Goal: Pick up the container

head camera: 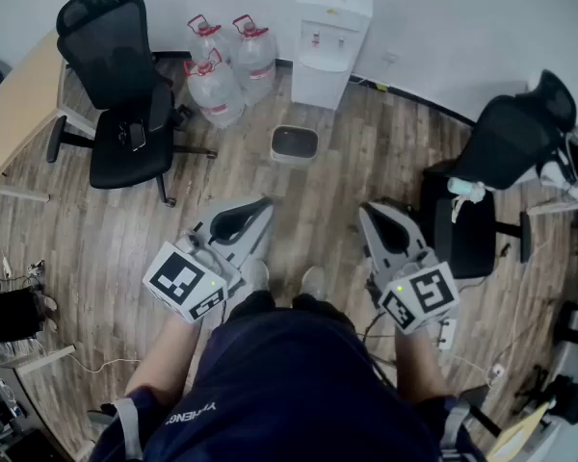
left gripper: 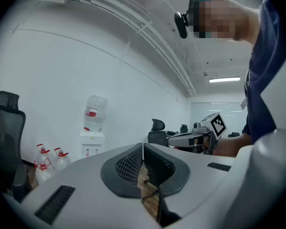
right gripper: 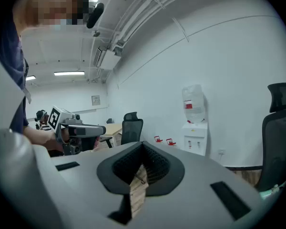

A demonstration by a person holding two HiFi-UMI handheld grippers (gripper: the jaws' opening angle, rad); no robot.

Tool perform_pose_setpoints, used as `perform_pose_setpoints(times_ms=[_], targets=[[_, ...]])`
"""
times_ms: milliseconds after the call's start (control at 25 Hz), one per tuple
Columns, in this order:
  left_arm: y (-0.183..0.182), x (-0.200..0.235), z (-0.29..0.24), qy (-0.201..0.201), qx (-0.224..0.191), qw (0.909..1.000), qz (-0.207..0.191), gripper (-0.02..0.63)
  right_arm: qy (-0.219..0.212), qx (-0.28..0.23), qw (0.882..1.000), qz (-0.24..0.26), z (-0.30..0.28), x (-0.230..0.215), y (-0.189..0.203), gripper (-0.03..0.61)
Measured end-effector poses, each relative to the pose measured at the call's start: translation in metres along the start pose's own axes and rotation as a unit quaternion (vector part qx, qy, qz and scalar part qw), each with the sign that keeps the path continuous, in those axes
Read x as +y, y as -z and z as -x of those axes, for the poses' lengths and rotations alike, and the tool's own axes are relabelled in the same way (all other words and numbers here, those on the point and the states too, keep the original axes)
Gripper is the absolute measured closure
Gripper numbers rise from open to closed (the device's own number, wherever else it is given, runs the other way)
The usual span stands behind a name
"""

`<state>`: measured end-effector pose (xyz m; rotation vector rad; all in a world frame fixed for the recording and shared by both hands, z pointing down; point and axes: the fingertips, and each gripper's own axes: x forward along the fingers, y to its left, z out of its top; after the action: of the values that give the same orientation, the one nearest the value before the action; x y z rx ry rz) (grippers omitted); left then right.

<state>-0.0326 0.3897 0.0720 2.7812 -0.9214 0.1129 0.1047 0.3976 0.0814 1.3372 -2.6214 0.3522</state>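
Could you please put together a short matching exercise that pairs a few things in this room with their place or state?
Things:
1. container
2. water jugs
3. left claw
4. water dispenser

Place or state:
A. shut, with nothing in it
B. white, standing against the wall
C. alone on the wood floor, in front of the dispenser
D. clustered beside the black chair, red caps

Pairs: 1-C, 2-D, 3-A, 4-B
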Motion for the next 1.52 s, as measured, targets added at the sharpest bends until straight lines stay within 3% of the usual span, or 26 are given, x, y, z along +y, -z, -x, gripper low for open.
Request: perform_pose_setpoints(times_ms=[280, 640, 1120, 1520], targets=[[0.024, 0.012, -0.004, -0.011, 0.019, 0.9996, 0.018, 0.581, 0.006, 0.004, 1.0, -0.02, -0.008, -0.011, 0.014, 0.563], [0.069, 0.021, -0.015, -0.06, 0.058, 0.995, 0.054, 0.581, 0.018, 0.026, 0.999, -0.043, 0.012, -0.054, 0.052, 0.563], [0.05, 0.011, -0.057, -0.077, 0.052, 0.9952, 0.029, 0.581, 0.023, 0.025, 0.999, -0.04, 0.031, -0.118, 0.055, 0.563], [0.051, 0.072, -0.092, -0.088, 0.042, 0.9941, 0.049, 0.581, 0.024, 0.039, 0.998, -0.037, -0.022, -0.157, 0.052, 0.563]])
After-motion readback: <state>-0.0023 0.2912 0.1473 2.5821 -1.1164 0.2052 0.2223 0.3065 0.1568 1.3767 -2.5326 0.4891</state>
